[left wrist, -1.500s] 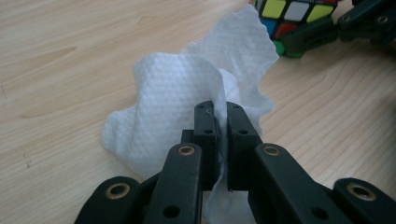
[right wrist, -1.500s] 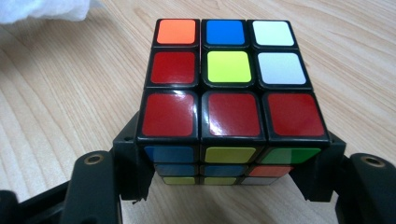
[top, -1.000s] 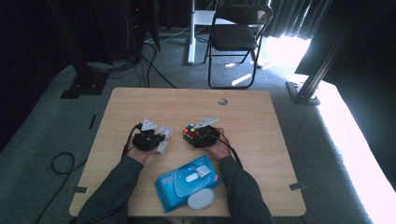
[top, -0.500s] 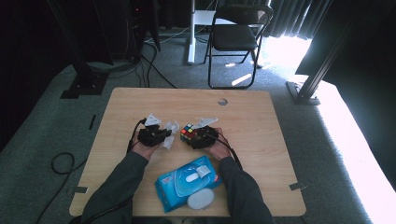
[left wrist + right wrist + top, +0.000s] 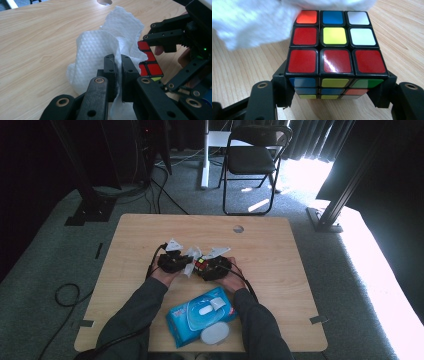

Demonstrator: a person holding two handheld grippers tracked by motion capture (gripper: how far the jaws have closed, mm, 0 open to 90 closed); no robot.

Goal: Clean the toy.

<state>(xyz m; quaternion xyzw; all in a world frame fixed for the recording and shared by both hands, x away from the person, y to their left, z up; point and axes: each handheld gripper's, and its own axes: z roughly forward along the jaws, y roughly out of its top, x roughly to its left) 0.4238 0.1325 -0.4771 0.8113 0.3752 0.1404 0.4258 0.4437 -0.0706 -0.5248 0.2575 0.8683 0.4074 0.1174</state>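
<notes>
White wet wipe (image 5: 100,47) is pinched tight in the left gripper (image 5: 118,75), just touching the puzzle cube (image 5: 334,45) clamped in the right gripper (image 5: 334,100) over the table (image 5: 280,245). Looks like wiping's underway; next, rub it across the top face.

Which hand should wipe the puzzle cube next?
Left, probably. The left gripper is shut on the white wipe, right beside the cube, while the right gripper is busy holding the cube.
</notes>
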